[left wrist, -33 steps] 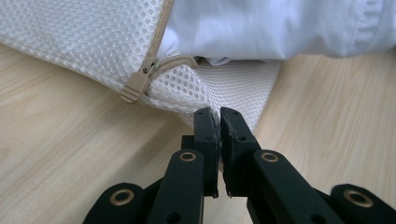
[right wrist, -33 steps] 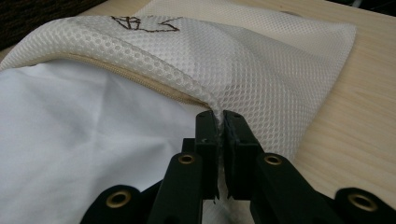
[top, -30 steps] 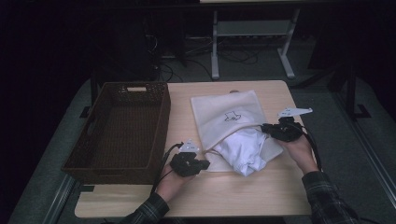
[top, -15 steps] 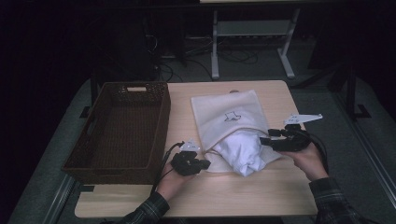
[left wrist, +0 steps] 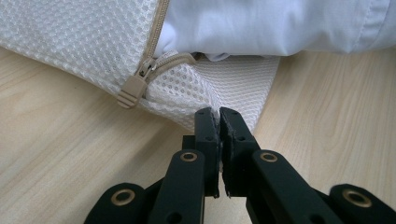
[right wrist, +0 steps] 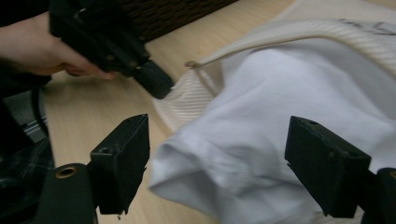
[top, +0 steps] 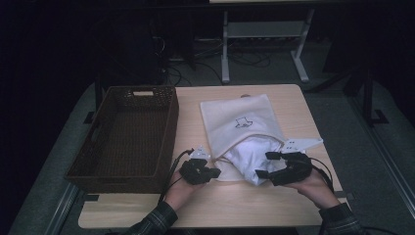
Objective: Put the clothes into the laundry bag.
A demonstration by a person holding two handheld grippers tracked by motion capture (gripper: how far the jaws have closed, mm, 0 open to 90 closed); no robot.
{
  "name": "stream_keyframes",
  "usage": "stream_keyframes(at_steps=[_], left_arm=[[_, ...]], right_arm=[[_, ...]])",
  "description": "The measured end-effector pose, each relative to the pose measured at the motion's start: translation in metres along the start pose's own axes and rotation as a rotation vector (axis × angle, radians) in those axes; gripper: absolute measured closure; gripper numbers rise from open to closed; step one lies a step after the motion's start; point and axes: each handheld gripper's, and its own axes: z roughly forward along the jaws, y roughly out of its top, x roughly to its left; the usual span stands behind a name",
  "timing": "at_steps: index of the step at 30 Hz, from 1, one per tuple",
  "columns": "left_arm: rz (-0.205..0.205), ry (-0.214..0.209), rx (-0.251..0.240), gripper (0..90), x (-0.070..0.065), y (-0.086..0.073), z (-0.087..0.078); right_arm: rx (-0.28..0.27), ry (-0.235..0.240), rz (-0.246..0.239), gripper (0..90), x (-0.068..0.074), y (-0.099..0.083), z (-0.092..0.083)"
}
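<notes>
The right gripper [top: 268,165] has just been opening its jaws, and in the earlier high views it was at the far-right edge of the mesh bag [top: 238,122]; now it is nearer the person, with the white garment [top: 249,154] loosely between its wide jaws, probably not pressed (that view is blurred). I judge it is releasing one grip to push the garment deeper. The left gripper [left wrist: 219,114] is clamped on the bag's corner, the beige zipper pull [left wrist: 132,88] just beyond its tips. The bag is honeycomb netting; the garment is smooth, soft and folded. A woven basket [top: 128,134] stands beyond the left gripper.
</notes>
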Motion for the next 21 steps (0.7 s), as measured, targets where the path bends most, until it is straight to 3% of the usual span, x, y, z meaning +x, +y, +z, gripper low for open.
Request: stream_keyframes(at_steps=[2, 5, 7, 10, 14, 17, 21], left_arm=[[0.004, -0.001, 0.002, 86.3, 0.000, 0.000, 0.001], [0.008, 0.000, 0.006, 86.3, -0.001, 0.000, 0.001], [0.014, 0.000, 0.009, 86.3, -0.001, 0.000, 0.001], [0.017, 0.002, 0.012, 86.3, -0.002, 0.000, 0.002], [0.023, 0.004, 0.019, 86.3, -0.002, 0.000, 0.002], [0.026, 0.007, 0.020, 86.4, -0.002, 0.000, 0.002], [0.027, 0.008, 0.023, 86.6, -0.003, 0.000, 0.003]], right_arm=[[0.019, 0.010, -0.025, 21.4, 0.005, 0.000, 0.005], [0.064, -0.014, -0.059, 24.1, 0.009, -0.003, 0.018], [0.106, -0.053, -0.082, 29.8, 0.010, -0.008, 0.026], [0.152, -0.101, -0.106, 46.4, 0.010, -0.014, 0.035], [0.172, -0.115, -0.120, 68.8, 0.009, -0.017, 0.040], [0.157, -0.122, -0.134, 78.3, 0.009, -0.017, 0.040], [0.125, -0.125, -0.122, 81.9, 0.007, -0.014, 0.037]])
